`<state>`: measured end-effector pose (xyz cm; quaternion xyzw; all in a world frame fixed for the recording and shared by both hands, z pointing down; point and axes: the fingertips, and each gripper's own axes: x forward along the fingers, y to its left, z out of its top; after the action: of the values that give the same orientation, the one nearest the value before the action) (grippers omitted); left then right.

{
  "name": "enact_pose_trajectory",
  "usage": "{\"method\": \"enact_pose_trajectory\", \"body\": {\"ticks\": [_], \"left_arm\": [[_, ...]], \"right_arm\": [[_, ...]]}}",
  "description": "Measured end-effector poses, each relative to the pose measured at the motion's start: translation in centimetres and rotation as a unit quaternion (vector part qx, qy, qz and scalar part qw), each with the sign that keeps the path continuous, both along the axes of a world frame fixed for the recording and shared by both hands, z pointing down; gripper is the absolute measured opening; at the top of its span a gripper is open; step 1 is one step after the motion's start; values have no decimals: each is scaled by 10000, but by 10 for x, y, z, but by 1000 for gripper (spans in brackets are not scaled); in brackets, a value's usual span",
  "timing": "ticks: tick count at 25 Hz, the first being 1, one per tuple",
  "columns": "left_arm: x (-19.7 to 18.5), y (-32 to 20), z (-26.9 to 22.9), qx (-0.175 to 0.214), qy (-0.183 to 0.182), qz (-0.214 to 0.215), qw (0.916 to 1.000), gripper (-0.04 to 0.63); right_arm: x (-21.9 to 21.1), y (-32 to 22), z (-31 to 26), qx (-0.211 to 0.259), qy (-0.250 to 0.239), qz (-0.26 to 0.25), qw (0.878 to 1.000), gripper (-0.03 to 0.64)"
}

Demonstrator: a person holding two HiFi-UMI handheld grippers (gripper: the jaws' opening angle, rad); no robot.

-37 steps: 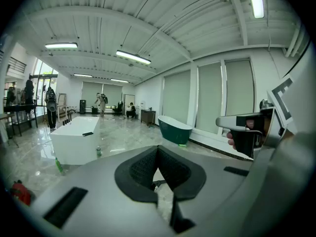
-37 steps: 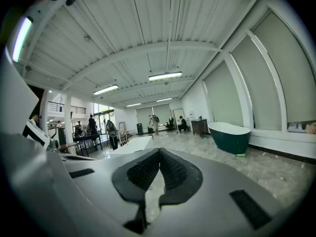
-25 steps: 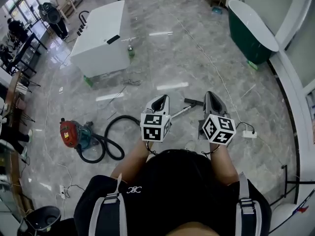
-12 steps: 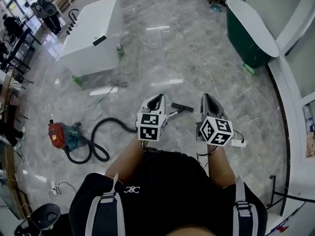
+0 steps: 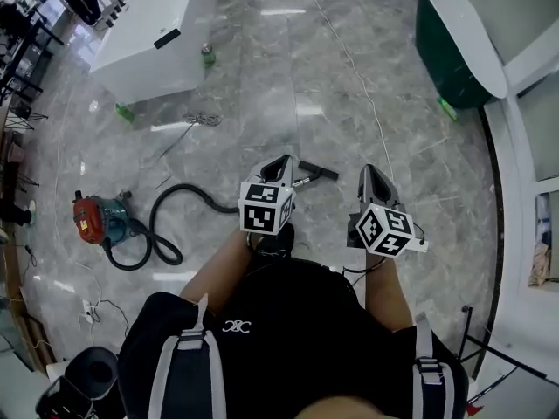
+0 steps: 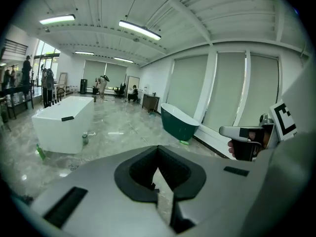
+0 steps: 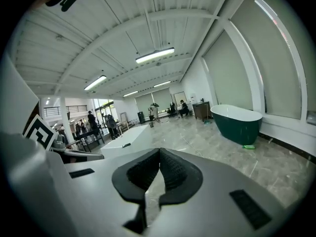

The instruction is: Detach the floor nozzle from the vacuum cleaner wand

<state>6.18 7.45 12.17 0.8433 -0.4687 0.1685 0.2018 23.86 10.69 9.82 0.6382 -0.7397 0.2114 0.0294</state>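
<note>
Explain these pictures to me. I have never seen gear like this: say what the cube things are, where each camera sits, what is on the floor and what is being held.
There is no robot here. A person carries a hand-held gripper in each hand, and the marker cubes are part of those tools. The head view looks down from the person's head at the left hand-held gripper and the right hand-held gripper above a marble floor. The other two views each look along one gripper's own jaws. Both pairs are closed with nothing between them. On the floor lie a red and teal vacuum cleaner, its black hose, and the wand with the floor nozzle at its end, untouched. A white block and a green bathtub stand further off.
</note>
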Motion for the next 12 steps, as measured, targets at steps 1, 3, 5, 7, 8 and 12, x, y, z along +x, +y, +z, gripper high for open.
{"method": "enact_pose_trajectory", "body": {"ticks": [1, 3, 5, 7, 8, 12], "left_arm": [[2, -13, 3, -31, 13, 46, 10000, 5], [5, -40, 8, -136, 63, 106, 9998, 5], [11, -66, 16, -286, 129, 183, 9993, 5], [20, -93, 28, -438, 204, 370, 9981, 5], [22, -106, 35, -499, 247, 457, 9974, 5], [5, -147, 88, -891, 228, 634, 9937, 8]], "right_arm": [[1, -11, 1, -32, 32, 32, 10000, 15], [3, -35, 3, -119, 61, 68, 9999, 15], [5, -59, 8, -263, 78, 45, 9996, 15], [9, -86, 15, -434, 164, -4, 9989, 15], [9, -100, 19, -503, 233, -31, 9985, 15], [-5, -141, 48, -802, 444, -79, 9958, 15]]}}
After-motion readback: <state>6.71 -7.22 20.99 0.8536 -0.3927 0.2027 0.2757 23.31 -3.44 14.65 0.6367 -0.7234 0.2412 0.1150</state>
